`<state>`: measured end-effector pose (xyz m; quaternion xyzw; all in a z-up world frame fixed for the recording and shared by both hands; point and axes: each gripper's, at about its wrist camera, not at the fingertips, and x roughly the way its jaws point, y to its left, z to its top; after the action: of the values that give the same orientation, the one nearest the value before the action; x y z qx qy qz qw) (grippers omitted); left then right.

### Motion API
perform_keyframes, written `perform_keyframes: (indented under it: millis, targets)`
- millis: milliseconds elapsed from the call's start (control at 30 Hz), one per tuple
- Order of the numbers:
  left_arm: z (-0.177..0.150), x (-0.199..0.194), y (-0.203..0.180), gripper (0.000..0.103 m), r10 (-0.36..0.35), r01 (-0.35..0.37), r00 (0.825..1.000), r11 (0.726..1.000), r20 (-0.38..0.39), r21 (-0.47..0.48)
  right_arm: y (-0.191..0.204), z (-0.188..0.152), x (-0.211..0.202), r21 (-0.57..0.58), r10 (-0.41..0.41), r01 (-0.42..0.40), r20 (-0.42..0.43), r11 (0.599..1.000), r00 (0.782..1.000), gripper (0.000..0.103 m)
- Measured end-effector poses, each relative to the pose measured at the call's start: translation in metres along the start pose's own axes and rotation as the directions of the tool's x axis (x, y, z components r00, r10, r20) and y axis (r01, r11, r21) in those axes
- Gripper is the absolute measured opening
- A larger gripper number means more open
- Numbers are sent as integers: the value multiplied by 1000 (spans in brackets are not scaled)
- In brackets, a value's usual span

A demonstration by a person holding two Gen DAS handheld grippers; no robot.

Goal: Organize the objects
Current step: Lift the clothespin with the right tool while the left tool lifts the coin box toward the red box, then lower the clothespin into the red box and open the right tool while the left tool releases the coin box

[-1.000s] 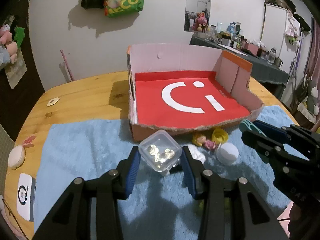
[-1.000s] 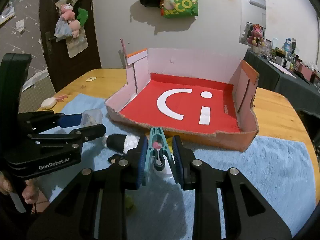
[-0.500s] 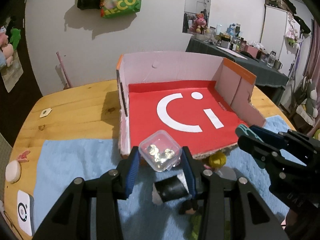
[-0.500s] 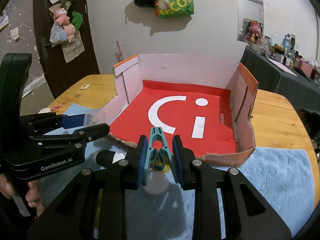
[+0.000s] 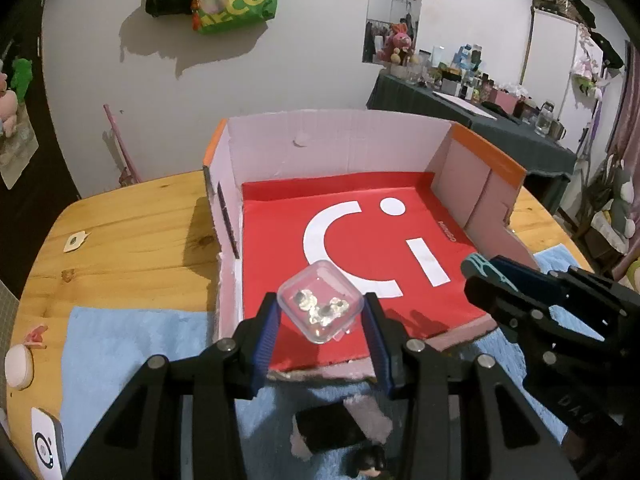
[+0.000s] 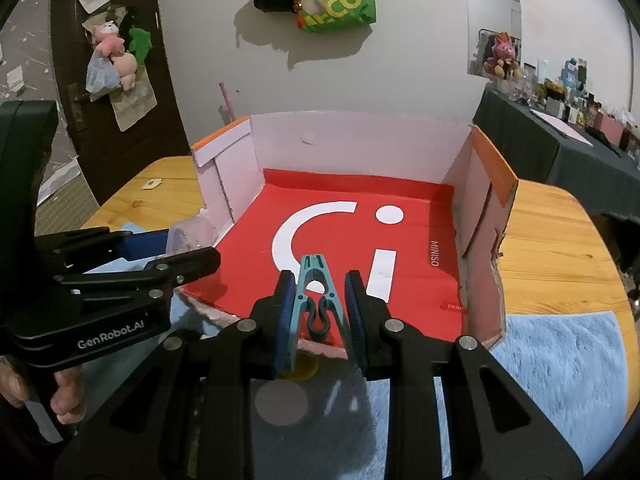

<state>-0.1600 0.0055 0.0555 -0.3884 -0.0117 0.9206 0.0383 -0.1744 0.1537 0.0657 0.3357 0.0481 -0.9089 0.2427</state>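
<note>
My left gripper [image 5: 320,312] is shut on a small clear plastic box [image 5: 320,306] with shiny bits inside, held above the front edge of the red-floored cardboard box [image 5: 340,152]. My right gripper [image 6: 318,300] is shut on a teal clothespin [image 6: 318,296], held over the cardboard box's [image 6: 360,144] front edge. The right gripper shows at the right of the left wrist view [image 5: 480,272], and the left gripper with the clear box [image 6: 190,236] shows at the left of the right wrist view.
A blue towel [image 5: 132,344] covers the wooden table [image 5: 132,216] in front of the cardboard box. On it lie a black-and-white item [image 5: 332,428], a small figure [image 5: 370,462], a white disc [image 6: 280,404] and a yellow piece [image 6: 306,368]. White gadgets [image 5: 18,366] sit at the left edge.
Both grippers have moved forward and up with their loads, from above the towel to over the cardboard box's front edge. The loose items on the towel have slid under the grippers.
</note>
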Motion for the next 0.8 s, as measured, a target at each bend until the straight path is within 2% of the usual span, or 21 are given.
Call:
perform_keyframes:
  millis: [433, 800]
  targets:
    - [9, 39, 1, 44, 7, -7, 995, 1000, -95, 2, -19, 9, 41, 33, -9, 13, -99, 999, 995, 25]
    - [13, 61, 3, 44, -13, 13, 988, 1000, -155, 1, -31, 16, 64, 36, -30, 36, -163, 999, 986, 25]
